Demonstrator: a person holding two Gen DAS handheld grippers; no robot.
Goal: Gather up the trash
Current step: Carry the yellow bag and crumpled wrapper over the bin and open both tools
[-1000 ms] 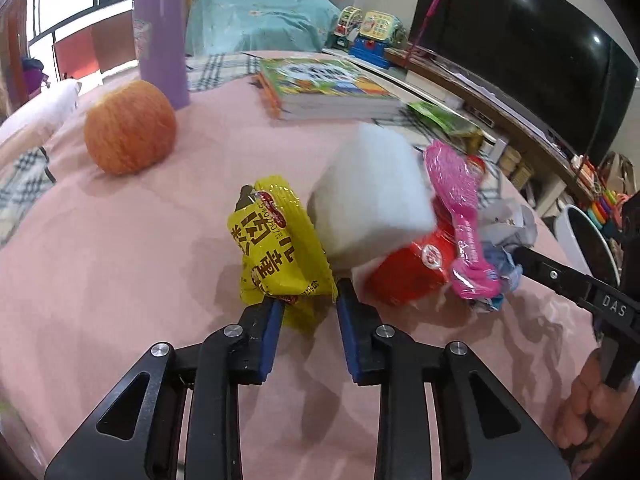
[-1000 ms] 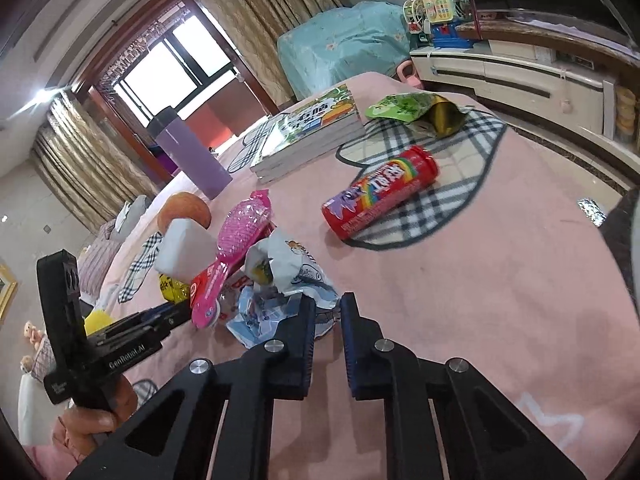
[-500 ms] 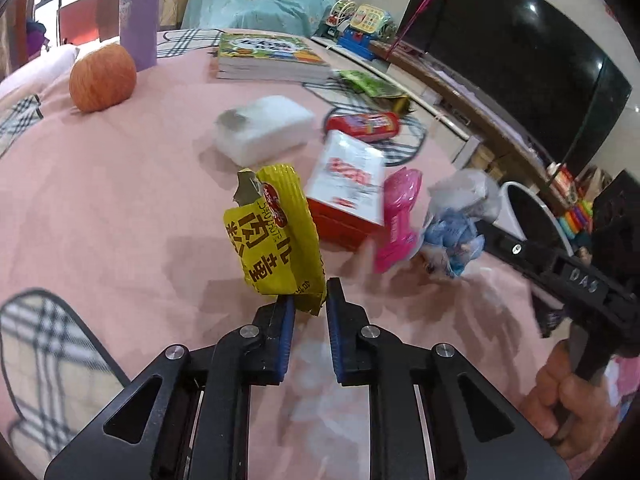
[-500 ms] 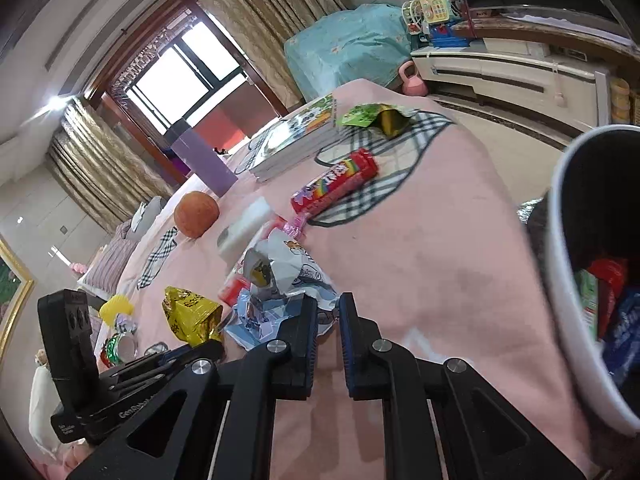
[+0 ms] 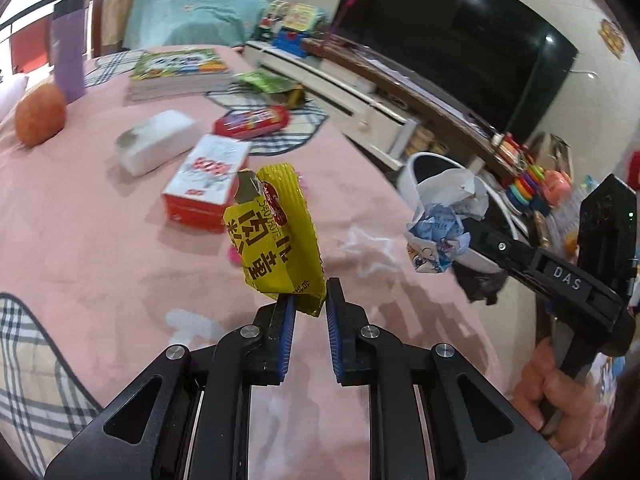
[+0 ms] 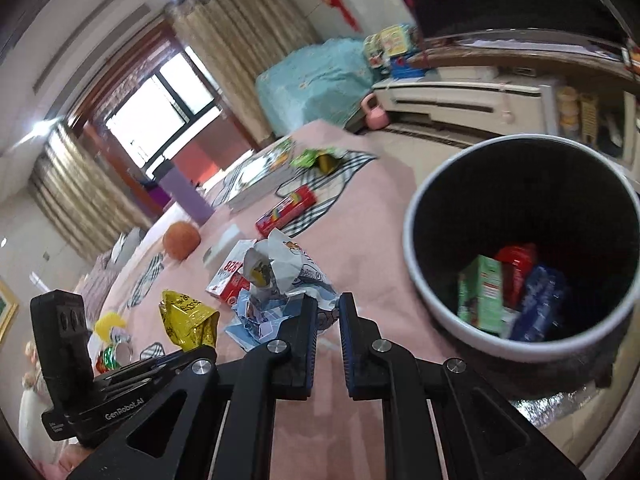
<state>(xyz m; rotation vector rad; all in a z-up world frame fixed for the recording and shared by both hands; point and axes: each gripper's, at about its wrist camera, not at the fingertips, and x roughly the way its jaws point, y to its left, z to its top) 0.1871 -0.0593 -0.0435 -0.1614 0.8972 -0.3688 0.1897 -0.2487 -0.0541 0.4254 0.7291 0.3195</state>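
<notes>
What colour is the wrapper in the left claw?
Yellow crinkled snack wrapper with a red logo; clearest in the left wrist view.

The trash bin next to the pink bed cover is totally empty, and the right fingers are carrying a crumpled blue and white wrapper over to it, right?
Not quite. The trash bin is not empty: the right wrist view shows a green carton, a red package and a blue wrapper already inside. The rest holds: the right gripper is shut on the crumpled blue and white wrapper, close to the bin.
</notes>
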